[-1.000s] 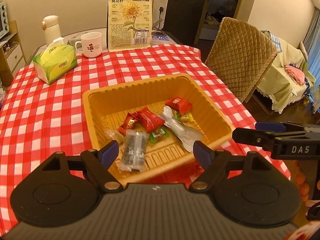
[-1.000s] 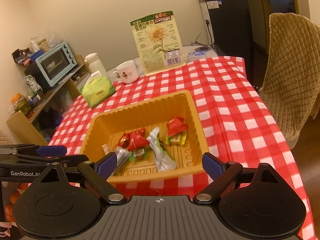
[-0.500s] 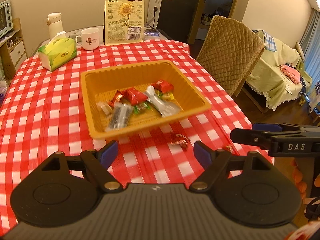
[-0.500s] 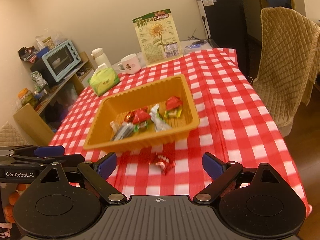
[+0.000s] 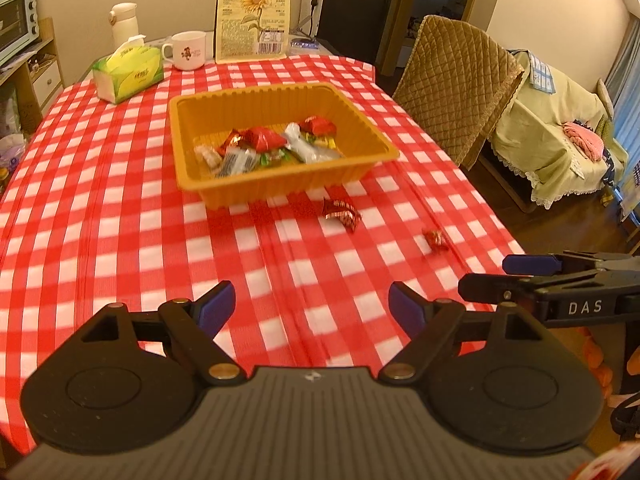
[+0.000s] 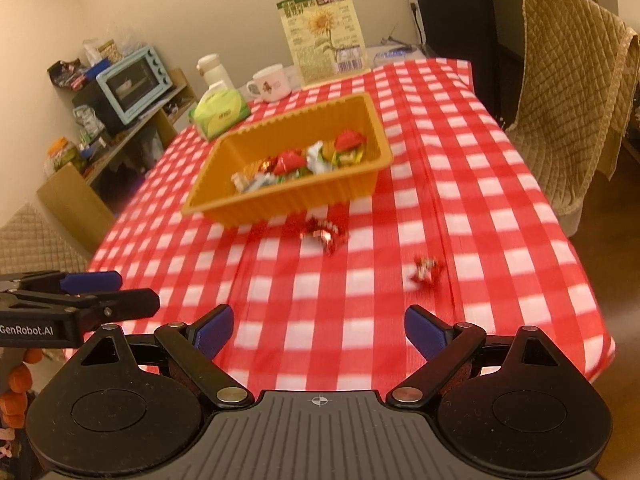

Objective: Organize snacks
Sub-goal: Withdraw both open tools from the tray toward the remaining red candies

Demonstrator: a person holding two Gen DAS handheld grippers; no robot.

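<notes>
From my left wrist view, the tissue box sits at ten o'clock on the red-checked tablecloth, the white mug just beyond it at eleven, and the sunflower-seed bag stands upright at twelve against the wall; the orange tray lies at twelve, nearer to me, with a heap of wrapped snacks inside it; I read red, silver and green wrappers there, though they blur together; just in front of the tray's near right corner, at one o'clock, a red candy lies loose on the cloth, apart from the tray; a smaller red candy lies further right at two o'clock, near the table edge; my left gripper hangs over bare cloth at six o'clock, fingers spread wide with nothing between them; the quilted chair stands at two, off the table.

From my right wrist view, the toaster oven is at ten o'clock on a shelf; my right gripper is released too, its blue pads wide apart and empty, over the cloth at six o'clock, well short of both loose candies.
</notes>
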